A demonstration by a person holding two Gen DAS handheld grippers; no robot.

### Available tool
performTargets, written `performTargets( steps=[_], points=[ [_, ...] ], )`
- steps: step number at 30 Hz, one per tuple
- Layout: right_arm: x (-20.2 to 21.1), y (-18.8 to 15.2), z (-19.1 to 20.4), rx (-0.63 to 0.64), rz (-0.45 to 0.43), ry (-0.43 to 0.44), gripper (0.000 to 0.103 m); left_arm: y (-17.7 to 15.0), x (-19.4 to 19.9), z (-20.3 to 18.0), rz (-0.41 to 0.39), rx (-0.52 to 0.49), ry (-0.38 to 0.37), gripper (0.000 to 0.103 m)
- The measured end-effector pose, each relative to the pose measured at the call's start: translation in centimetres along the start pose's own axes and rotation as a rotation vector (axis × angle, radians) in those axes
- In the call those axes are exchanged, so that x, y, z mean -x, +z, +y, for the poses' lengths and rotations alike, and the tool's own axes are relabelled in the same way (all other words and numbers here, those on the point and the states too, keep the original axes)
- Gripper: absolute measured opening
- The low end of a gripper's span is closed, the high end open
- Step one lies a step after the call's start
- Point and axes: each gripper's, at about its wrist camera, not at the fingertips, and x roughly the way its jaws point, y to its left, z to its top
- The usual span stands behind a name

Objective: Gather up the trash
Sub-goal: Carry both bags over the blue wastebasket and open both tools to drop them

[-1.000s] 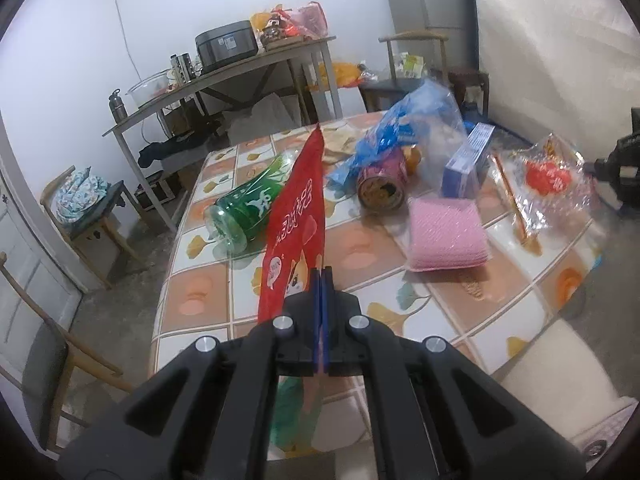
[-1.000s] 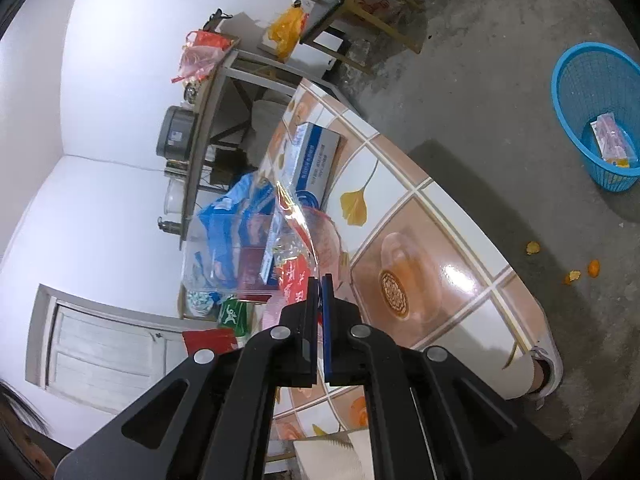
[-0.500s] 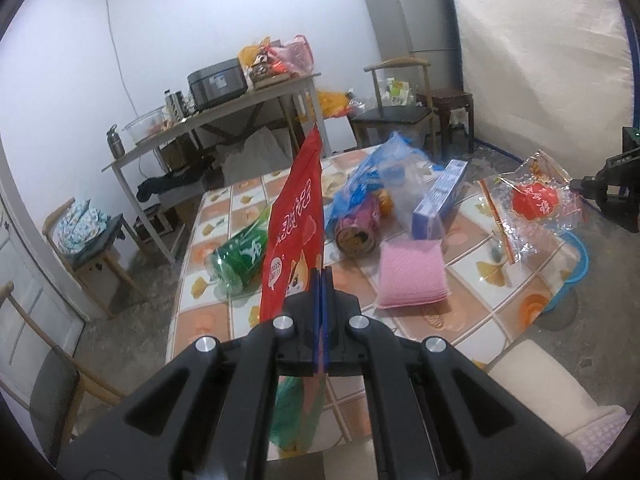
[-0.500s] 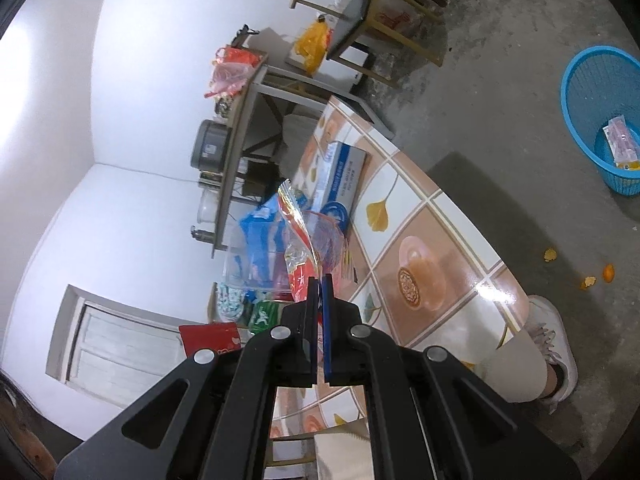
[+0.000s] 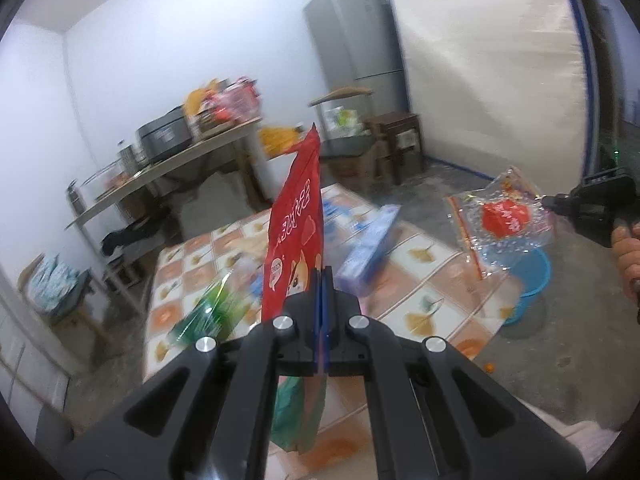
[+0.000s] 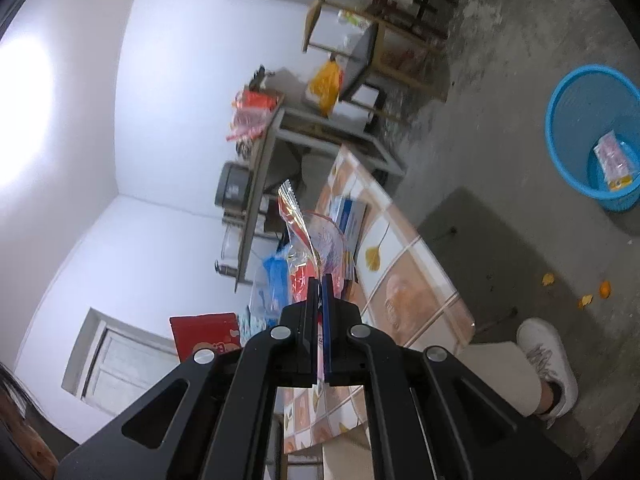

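Note:
My left gripper (image 5: 322,276) is shut on a tall red snack bag (image 5: 296,220), which stands upright above the tiled table (image 5: 432,316). My right gripper (image 6: 320,284) is shut on a crinkled clear wrapper with a red label (image 6: 304,248). In the left wrist view that clear wrapper (image 5: 504,218) hangs in the air at the right, beyond the table edge and above the blue basket (image 5: 528,280). The same blue basket (image 6: 592,132) stands on the floor at the right and holds a pink wrapper (image 6: 614,160).
On the table lie a green bottle (image 5: 208,312), a blue-white box (image 5: 370,248) and a blue plastic bag (image 6: 276,276). A person's white shoe (image 6: 548,364) stands by the table corner. Orange scraps (image 6: 600,290) lie on the concrete floor. A cluttered side table (image 5: 180,164), chairs and a fridge (image 5: 356,40) stand behind.
Both grippers have lifted and pulled back from the table with their wrappers. The clear wrapper has swung right, off the table toward the blue basket. The table looks smaller and farther.

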Motion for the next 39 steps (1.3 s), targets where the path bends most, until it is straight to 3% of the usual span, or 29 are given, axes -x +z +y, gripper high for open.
performTargets(
  steps=[12, 20, 24, 30, 34, 39],
  points=[
    [9.2, 3.8, -3.8, -0.048, -0.216, -0.045, 0.002, 7.9, -5.7, -9.2, -0.044, -0.145, -0.299, 0.0],
    [13.3, 6.5, -9.2, -0.125, -0.326, -0.16, 0.002, 12.4, -14.1, -17.9, 0.06, -0.163, -0.563, 0.0],
    [13.4, 8.1, -12.2, -0.162, -0.339, -0.223, 0.002, 12.8, -19.7, -24.0, 0.171, -0.175, -0.657, 0.0],
    [11.7, 11.2, -17.3, -0.221, -0.327, -0.34, 0.002, 11.5, -29.6, -31.9, 0.425, -0.148, -0.746, 0.0],
    [10.1, 13.1, -20.5, -0.244, -0.316, -0.429, 0.002, 9.4, -36.4, -36.4, 0.584, -0.135, -0.741, 0.0],
    [7.5, 15.4, -23.5, -0.245, -0.295, -0.539, 0.002, 7.3, -41.6, -41.0, 0.673, -0.157, -0.684, 0.0]
  ],
)
